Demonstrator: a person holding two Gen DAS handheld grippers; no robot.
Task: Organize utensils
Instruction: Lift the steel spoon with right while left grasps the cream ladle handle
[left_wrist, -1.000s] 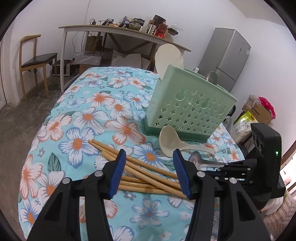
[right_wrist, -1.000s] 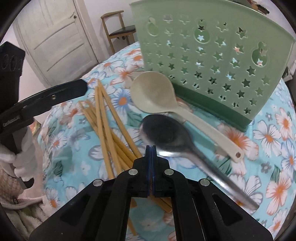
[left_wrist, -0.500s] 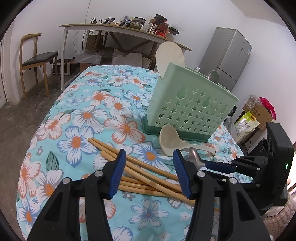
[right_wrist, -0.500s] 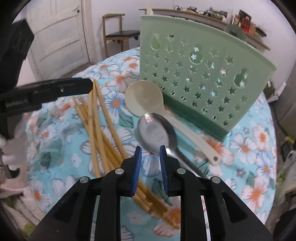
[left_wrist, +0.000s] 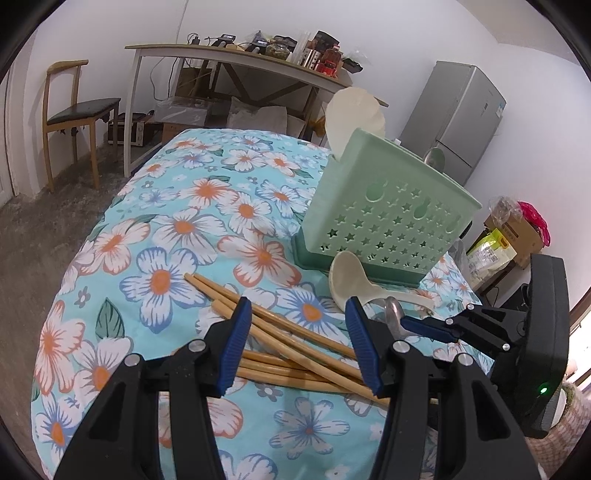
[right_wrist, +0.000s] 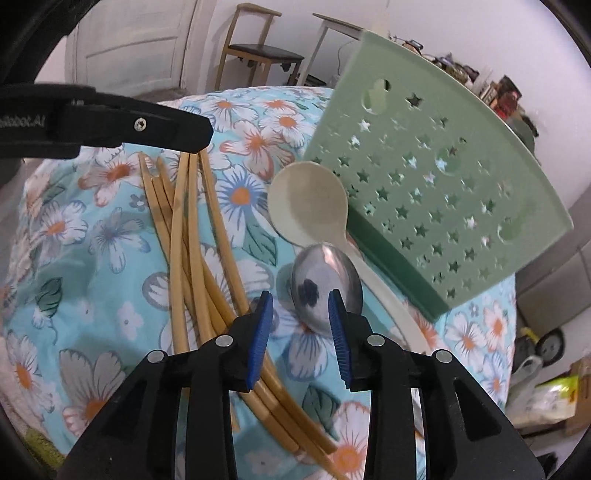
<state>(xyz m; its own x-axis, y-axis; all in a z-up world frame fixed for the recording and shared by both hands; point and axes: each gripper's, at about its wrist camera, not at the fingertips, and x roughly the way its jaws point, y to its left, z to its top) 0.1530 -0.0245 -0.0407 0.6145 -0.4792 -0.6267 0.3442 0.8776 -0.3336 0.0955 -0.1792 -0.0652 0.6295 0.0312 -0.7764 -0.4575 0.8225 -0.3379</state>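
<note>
Right gripper (right_wrist: 300, 319): its jaws have just been opening and are now seen partly spread; the bowl of the metal spoon (right_wrist: 325, 284) is framed in the gap, but the blue pads are not seen pressing on it, and nothing is held.
Left gripper (left_wrist: 297, 341): held about half open above the chopsticks (left_wrist: 280, 332); nothing is gripped, and contact with the sticks cannot be told.
Metal spoon: laid on the floral tablecloth (left_wrist: 184, 236), bowl up, its handle running back under the right gripper; it is overlapped at the tip by the cream spoon's handle.
Cream plastic spoon (right_wrist: 308, 201): laid flat just in front of the green holder, bowl toward the chopsticks, handle passing beside the metal spoon.
Chopsticks: a loose bundle of bamboo sticks laid crossed on the cloth, beside the 2 spoons.
Utensil holder (left_wrist: 388, 210): a green perforated caddy with star cut-outs, standing on a darker green tray; a cream paddle (left_wrist: 352, 118) and 1 metal utensil tip (left_wrist: 434, 158) are seen rising from its top.
Background: a wooden chair (left_wrist: 70, 114), a long desk (left_wrist: 229, 59) and a grey fridge (left_wrist: 458, 118) are seen by the walls.
</note>
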